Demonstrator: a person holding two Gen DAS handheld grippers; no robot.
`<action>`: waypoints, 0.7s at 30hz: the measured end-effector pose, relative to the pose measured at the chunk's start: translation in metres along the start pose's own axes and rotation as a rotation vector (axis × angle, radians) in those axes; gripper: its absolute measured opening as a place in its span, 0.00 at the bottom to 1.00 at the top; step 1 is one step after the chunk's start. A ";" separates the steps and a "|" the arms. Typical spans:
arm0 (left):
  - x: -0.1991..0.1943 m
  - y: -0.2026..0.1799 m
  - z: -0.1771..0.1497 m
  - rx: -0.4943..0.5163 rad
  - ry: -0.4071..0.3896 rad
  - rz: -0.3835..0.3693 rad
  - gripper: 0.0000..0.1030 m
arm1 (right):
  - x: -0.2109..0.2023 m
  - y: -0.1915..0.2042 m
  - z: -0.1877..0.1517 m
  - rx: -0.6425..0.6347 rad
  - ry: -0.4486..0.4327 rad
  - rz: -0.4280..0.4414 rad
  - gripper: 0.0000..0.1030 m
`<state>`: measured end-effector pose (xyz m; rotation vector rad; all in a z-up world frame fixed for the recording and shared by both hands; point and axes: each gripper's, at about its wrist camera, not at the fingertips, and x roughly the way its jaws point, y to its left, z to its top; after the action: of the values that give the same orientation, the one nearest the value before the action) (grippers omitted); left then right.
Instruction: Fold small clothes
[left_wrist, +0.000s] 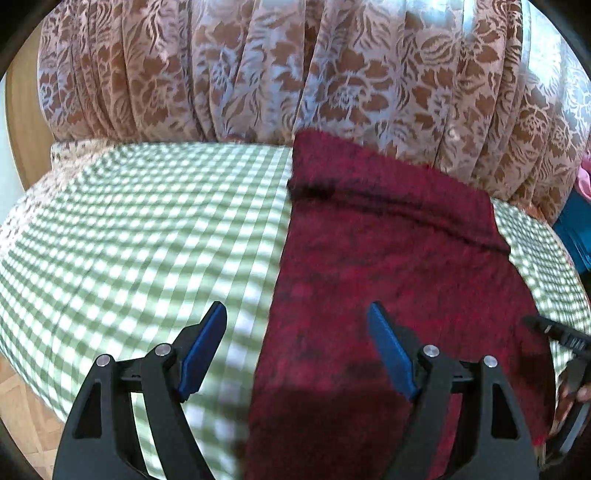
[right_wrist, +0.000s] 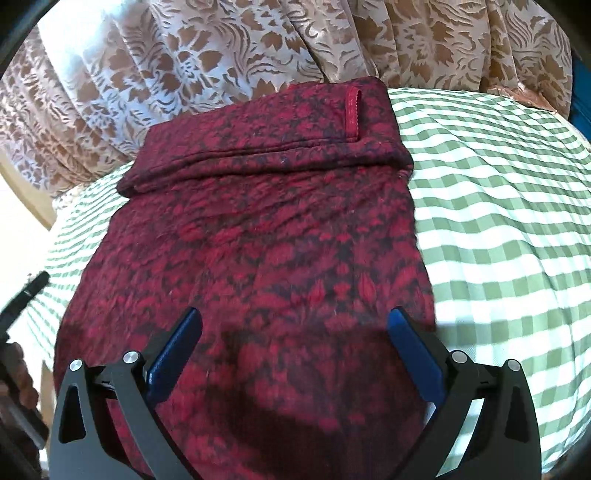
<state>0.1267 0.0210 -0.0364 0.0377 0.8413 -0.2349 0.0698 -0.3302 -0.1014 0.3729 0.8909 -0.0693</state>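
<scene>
Right wrist view: the right hand-held gripper hangs with jaws wide and nothing between them over a dark red patterned garment, whose far end is folded over. It lies flat on the green checked table. The left hand-held gripper, also wide and empty, straddles the garment's left edge. A floral curtain hangs beyond.

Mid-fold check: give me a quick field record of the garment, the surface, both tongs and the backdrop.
garment: dark red patterned cloth, lying flat, far end folded back over itself
surface: green and white checked cover
left tongs: open, nothing between the pads, above the garment's left edge
right tongs: open, empty, above the garment's near part
backdrop: floral brown curtain hanging behind the surface
fold state: one fold visible at the far end; near end hidden under the tongs
</scene>
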 end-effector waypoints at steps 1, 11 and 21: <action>-0.001 0.003 -0.004 0.004 0.011 -0.007 0.76 | -0.006 -0.003 -0.003 0.002 -0.004 0.007 0.97; -0.007 0.025 -0.058 0.040 0.187 -0.132 0.60 | -0.039 -0.044 -0.059 0.091 0.068 0.006 0.93; -0.024 0.024 -0.060 0.019 0.196 -0.289 0.13 | -0.050 -0.017 -0.113 0.064 0.224 0.156 0.24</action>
<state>0.0725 0.0569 -0.0601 -0.0448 1.0398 -0.5171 -0.0499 -0.3119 -0.1317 0.5160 1.0794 0.0894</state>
